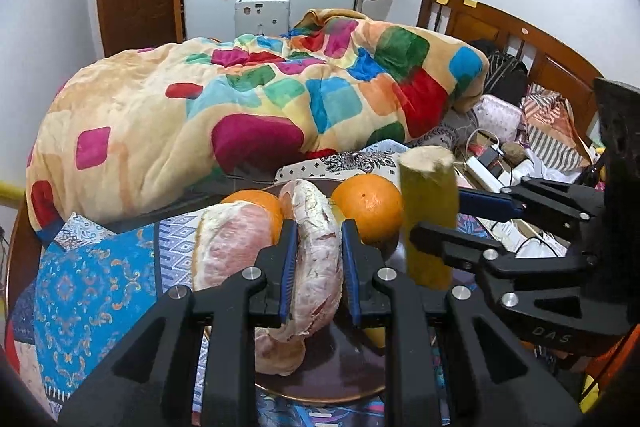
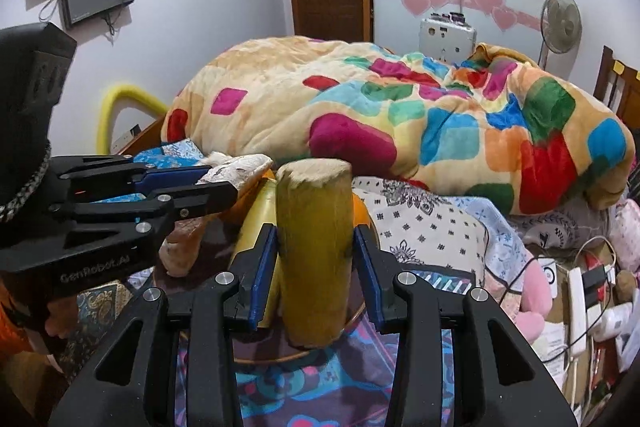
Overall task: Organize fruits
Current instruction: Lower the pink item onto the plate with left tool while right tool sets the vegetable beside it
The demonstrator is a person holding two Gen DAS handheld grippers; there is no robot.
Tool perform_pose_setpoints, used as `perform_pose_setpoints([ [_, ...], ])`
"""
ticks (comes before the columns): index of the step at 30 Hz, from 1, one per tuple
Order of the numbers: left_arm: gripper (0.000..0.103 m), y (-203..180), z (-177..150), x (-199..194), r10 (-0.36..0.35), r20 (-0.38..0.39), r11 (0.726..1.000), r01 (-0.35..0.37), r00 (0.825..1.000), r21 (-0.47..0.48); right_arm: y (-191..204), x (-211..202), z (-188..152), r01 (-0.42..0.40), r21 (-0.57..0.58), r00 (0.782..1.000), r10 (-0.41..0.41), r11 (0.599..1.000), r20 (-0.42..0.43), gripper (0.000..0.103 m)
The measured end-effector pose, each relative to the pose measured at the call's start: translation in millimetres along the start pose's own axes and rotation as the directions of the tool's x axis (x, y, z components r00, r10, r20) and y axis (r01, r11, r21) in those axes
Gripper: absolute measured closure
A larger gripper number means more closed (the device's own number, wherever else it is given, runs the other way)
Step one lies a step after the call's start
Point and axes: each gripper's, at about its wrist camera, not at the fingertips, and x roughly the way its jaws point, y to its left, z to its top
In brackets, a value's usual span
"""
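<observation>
My left gripper (image 1: 318, 259) is shut on a peeled pink pomelo segment (image 1: 316, 251) and holds it upright over a dark brown plate (image 1: 340, 383). Another pomelo piece (image 1: 232, 247) and two oranges (image 1: 370, 209) (image 1: 260, 205) sit on the plate. My right gripper (image 2: 314, 267) is shut on a yellow-green sugarcane stick (image 2: 314, 247) held upright at the plate's right edge; it also shows in the left wrist view (image 1: 430, 219). A second yellow stick (image 2: 256, 223) lies on the plate behind it. The left gripper (image 2: 216, 187) shows in the right wrist view with its pomelo segment (image 2: 240, 167).
The plate rests on a patterned bedsheet (image 1: 88, 287). A big colourful blanket (image 1: 240, 107) is heaped behind. Cables, a power strip (image 2: 576, 303) and clutter lie at the right. The wooden headboard (image 1: 520, 43) stands at the far right.
</observation>
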Motion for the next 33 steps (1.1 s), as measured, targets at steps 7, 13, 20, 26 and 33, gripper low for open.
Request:
perform_pose_setpoints([
  [7,0.081,0,-2,6,-0.027,-0.029,1.000,0.027,0.999,-0.011,-4,15,-7,-0.008,0.024,0.999,0.009,1.000,-0.045,0.066],
  [13,0.081,1,-7,4,-0.024,-0.043,1.000,0.024,0.999,-0.013,2,15,-11,-0.030,0.008,0.998,0.030,1.000,-0.059,0.065],
  [20,0.081,8,-16,-1,-0.034,-0.063,0.999,0.032,0.997,-0.030,14,15,-14,-0.036,-0.046,0.998,0.034,0.998,-0.059,0.065],
  [26,0.080,10,-25,-6,-0.044,-0.073,0.999,0.041,0.996,-0.036,17,22,-21,-0.065,-0.042,0.994,0.061,0.997,-0.089,0.064],
  [33,0.076,13,-29,-27,-0.023,-0.054,0.999,0.020,0.998,-0.049,17,9,-18,-0.042,-0.014,0.997,0.041,0.999,-0.065,0.064],
])
